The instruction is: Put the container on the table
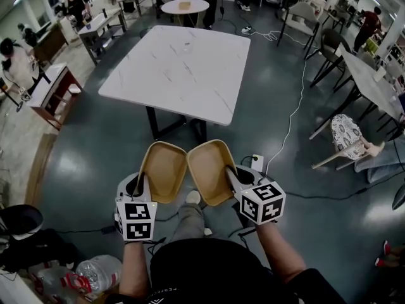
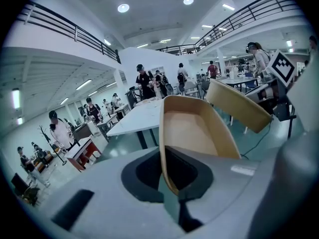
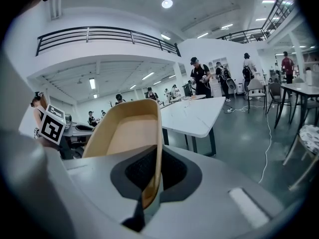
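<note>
I hold two tan, shallow oval containers side by side above the floor, short of the white marble table (image 1: 183,68). My left gripper (image 1: 142,187) is shut on the rim of the left container (image 1: 163,170). My right gripper (image 1: 233,180) is shut on the rim of the right container (image 1: 211,168). In the left gripper view the jaws (image 2: 167,168) pinch the left container (image 2: 199,128) by its edge, and the right container (image 2: 239,106) hangs beside it. In the right gripper view the jaws (image 3: 152,176) clamp the right container (image 3: 132,128), with the table (image 3: 194,116) beyond.
A round table (image 1: 184,6) stands behind the marble one. Chairs (image 1: 351,141) and a second table (image 1: 373,84) are at the right, with white cables (image 1: 294,106) across the floor. A small red-legged table (image 1: 54,87) and people working stand at the left. Plastic bottles (image 1: 95,272) lie near my feet.
</note>
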A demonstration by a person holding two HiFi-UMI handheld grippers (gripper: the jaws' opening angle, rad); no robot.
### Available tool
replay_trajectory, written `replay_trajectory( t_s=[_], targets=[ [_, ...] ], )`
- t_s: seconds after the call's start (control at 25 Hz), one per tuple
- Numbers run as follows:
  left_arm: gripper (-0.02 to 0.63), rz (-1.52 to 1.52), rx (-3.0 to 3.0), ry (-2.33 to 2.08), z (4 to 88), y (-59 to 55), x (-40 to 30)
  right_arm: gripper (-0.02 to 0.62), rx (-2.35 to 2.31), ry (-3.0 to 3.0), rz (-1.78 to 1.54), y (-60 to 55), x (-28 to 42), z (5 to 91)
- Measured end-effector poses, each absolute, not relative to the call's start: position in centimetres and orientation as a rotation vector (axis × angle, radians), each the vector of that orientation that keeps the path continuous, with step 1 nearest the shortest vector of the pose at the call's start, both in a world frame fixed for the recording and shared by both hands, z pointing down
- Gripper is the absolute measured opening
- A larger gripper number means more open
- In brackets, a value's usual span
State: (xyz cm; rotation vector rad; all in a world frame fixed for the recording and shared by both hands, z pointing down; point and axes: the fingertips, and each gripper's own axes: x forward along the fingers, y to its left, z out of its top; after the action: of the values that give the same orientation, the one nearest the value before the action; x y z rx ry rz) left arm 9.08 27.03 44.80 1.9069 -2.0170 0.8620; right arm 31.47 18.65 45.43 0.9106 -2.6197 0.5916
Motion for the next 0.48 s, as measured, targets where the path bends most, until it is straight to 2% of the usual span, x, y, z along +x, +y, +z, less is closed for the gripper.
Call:
replay_trajectory(
  t_s=[0.48],
  targets=[
    [0.002,0.836,1.903,-2.028,44.9,23.3,6.7,0.002,0.925,-2.583,0.597,15.5,30.2,46.4]
  ],
)
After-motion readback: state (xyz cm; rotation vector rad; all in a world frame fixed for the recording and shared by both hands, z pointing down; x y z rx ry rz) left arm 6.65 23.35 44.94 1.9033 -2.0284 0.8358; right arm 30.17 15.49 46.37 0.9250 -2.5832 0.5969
